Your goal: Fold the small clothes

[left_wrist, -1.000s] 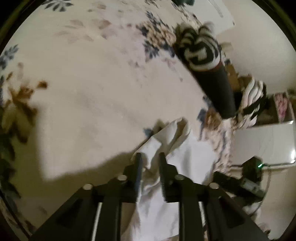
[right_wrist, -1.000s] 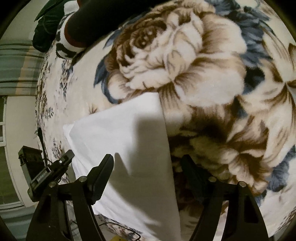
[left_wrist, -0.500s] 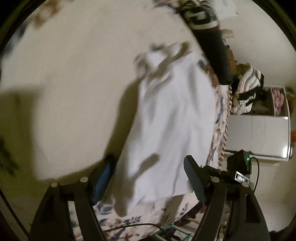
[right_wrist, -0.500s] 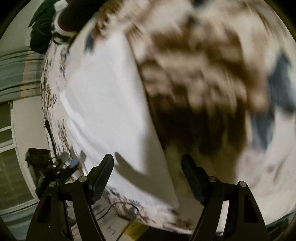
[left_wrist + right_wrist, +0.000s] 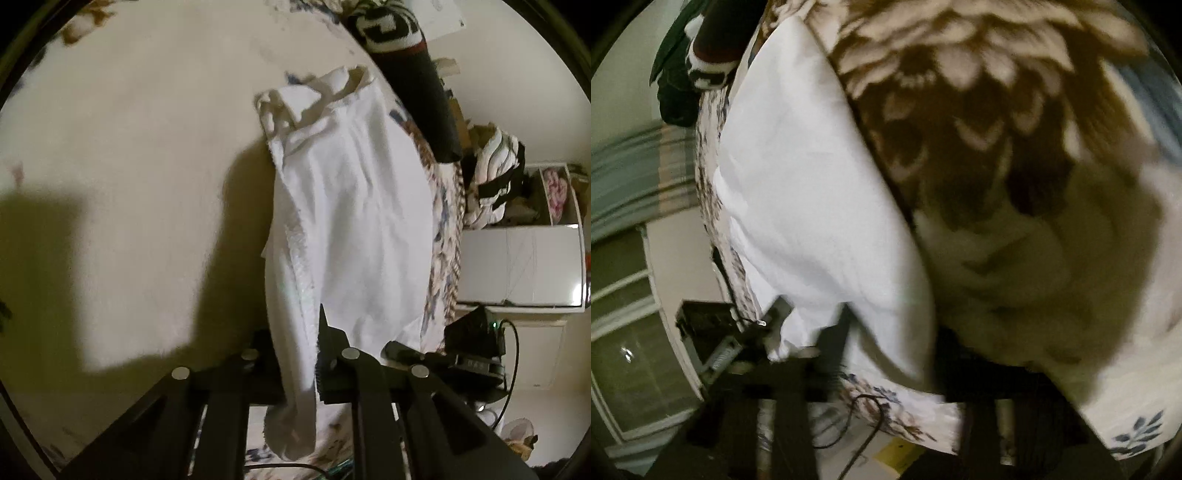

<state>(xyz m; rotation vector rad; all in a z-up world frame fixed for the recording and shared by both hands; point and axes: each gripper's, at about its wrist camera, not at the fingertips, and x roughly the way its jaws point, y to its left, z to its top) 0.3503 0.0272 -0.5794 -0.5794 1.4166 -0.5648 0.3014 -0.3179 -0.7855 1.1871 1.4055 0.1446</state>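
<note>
Left wrist: left tongs (image 5: 295,354) pinching near edge of white cloth (image 5: 354,206); the cloth lies lengthwise along the edge of the bed's floral blanket (image 5: 129,147), far end bunched. Patterned dark sleeve (image 5: 406,62) beyond it.

Right wrist: blurred. Right tongs (image 5: 882,354) at near corner of white cloth (image 5: 812,184), apparently clamped on it; can't tell for sure. Blanket (image 5: 1015,166) right of cloth.

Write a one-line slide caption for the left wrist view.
Left tool pinching the near edge of a white cloth laid lengthwise on a floral blanket.
</note>
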